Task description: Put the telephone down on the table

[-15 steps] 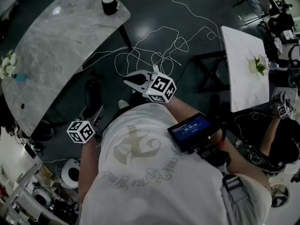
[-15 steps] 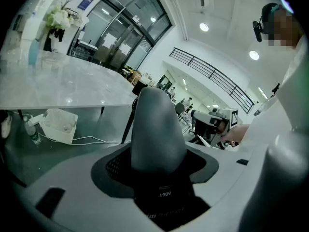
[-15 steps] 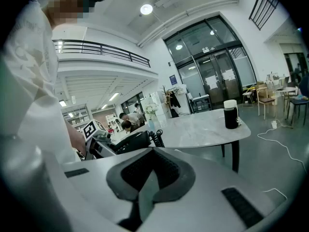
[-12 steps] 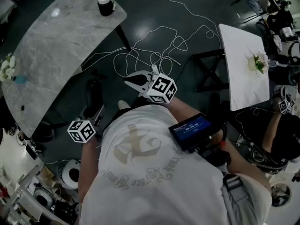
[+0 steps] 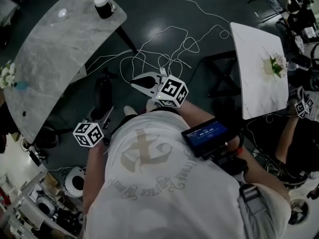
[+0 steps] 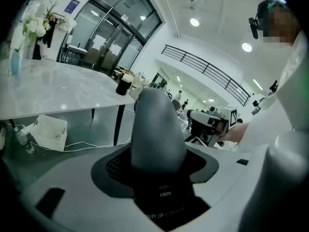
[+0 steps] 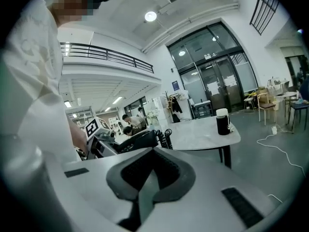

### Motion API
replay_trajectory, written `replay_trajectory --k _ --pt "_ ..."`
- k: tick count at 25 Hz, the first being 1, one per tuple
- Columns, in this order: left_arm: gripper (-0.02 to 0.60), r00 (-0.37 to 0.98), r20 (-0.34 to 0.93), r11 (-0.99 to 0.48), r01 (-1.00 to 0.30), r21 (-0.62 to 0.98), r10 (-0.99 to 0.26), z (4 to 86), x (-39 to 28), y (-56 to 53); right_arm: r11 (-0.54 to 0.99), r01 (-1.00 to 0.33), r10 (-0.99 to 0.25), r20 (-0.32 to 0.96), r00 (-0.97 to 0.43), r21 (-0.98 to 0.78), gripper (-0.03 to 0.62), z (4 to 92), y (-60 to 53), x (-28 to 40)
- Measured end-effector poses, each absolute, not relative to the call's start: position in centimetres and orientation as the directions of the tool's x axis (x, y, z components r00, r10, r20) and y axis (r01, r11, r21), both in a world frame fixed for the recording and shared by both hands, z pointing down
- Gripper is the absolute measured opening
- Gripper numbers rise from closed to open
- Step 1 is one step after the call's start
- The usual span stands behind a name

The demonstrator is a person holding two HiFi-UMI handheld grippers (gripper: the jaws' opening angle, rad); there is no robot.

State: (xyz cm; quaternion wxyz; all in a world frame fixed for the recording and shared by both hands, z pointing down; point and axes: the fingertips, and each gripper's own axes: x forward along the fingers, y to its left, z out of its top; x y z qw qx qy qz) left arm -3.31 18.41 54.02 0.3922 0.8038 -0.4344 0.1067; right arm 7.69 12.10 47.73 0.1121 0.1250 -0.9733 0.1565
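Observation:
The black telephone [image 5: 101,96], with its coiled cord [image 7: 164,137], sticks out ahead of my left gripper [image 5: 105,116], which is shut on it low at my left side. The right gripper view shows the telephone [image 7: 136,140] beside that gripper's marker cube. In the left gripper view a dark grey jaw fills the middle, and I cannot make out the telephone there. My right gripper [image 5: 140,82] hovers over the floor in front of me, its white jaws shut on nothing. The grey marble table [image 5: 55,54] lies ahead to the left, apart from both grippers.
A black cup with a white lid [image 5: 103,6] stands at the marble table's far end and flowers [image 5: 6,76] at its near-left edge. White cables [image 5: 169,49] loop on the dark floor. A white table [image 5: 259,68] and another person's arm [image 5: 286,143] are to the right.
The head view has shifted, so the marble table and cup slid up and to the left. Both grippers hold nearly the same place in front of my body.

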Motion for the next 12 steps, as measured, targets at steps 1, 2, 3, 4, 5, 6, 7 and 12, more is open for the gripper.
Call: replay_trajectory --k 1,2,3,4,5,6,7,12 --pt "0.281 0.596 0.513 -0.312 -0.785 0.535 -0.618 54.0 -2.9 18.3 0.922 -0.272 -0.202 0.257 -0.945 -0.276 0.015 47.8 11.9 8.0" --pt "0.281 0.591 0.514 -0.308 -0.788 0.532 -0.622 54.0 -2.5 18.1 0.924 -0.266 -0.196 0.256 -0.947 -0.275 0.015 47.8 11.7 8.4" --pt "0.281 0.585 0.515 -0.303 -0.792 0.531 -0.626 54.0 -2.2 18.0 0.926 -0.259 -0.19 0.256 -0.948 -0.274 0.015 47.8 11.4 8.7" --pt "0.281 0.578 0.516 -0.295 -0.795 0.53 -0.632 54.0 -1.8 17.8 0.929 -0.253 -0.183 0.255 -0.949 -0.272 0.015 47.8 11.2 9.1" --pt "0.281 0.571 0.517 -0.287 -0.799 0.529 -0.637 54.0 -1.5 17.7 0.931 -0.246 -0.177 0.255 -0.951 -0.271 0.015 47.8 10.9 9.4" --pt "0.281 0.564 0.518 -0.277 -0.802 0.529 -0.643 54.0 -1.3 17.6 0.933 -0.237 -0.169 0.255 -0.952 -0.269 0.015 47.7 10.7 9.6" --pt "0.281 0.556 0.519 -0.267 -0.805 0.529 -0.65 53.9 -1.1 17.5 0.936 -0.227 -0.159 0.254 -0.954 -0.268 0.015 47.7 10.5 9.7" --pt "0.281 0.515 0.531 -0.218 -0.824 0.523 -0.673 53.8 -0.8 17.5 0.945 -0.178 -0.109 0.249 -0.962 -0.273 0.015 47.8 10.0 10.3"
